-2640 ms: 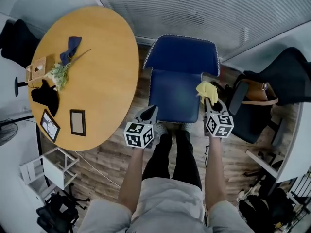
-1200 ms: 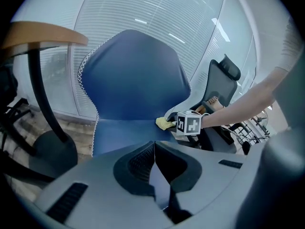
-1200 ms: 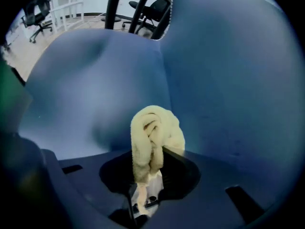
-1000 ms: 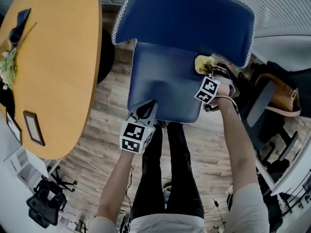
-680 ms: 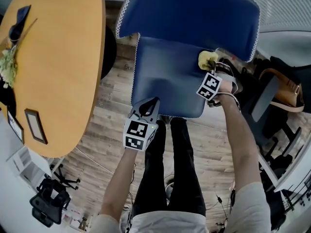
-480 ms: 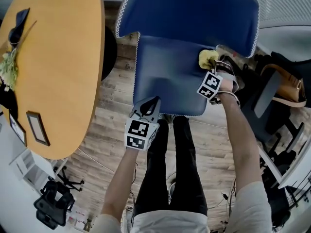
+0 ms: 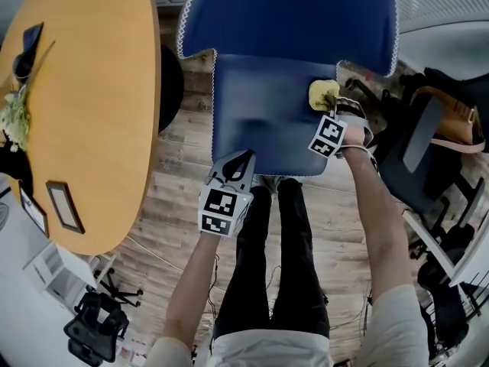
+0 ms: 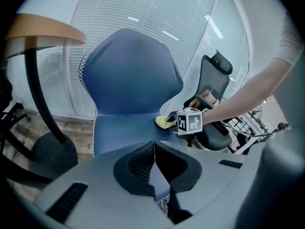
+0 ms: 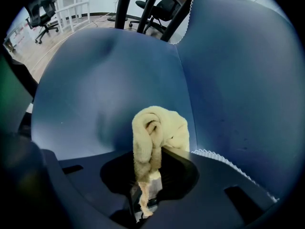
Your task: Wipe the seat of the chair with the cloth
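Observation:
A blue chair fills the upper middle of the head view, its seat (image 7: 263,125) below the backrest (image 7: 290,17). My right gripper (image 7: 327,113) is shut on a bunched yellow cloth (image 7: 322,94), which rests on the seat's right side near the backrest. The right gripper view shows the cloth (image 9: 157,132) pinched between the jaws over the blue seat (image 9: 95,89). My left gripper (image 7: 233,170) hangs at the seat's front edge, jaws shut with nothing between them. In the left gripper view the cloth (image 8: 165,122) and the chair seat (image 8: 124,130) lie ahead of the left gripper (image 8: 155,149).
A round wooden table (image 7: 76,113) stands left of the chair, holding a picture frame (image 7: 63,206) and a sprig of plants (image 7: 15,117). A black office chair (image 7: 428,151) with a tan bag stands close on the right. The person's legs stand on the wood floor (image 7: 183,151).
The right gripper has brought the cloth from beside the chair onto the seat and slid it slightly toward the right rear. The left gripper stays near the front edge.

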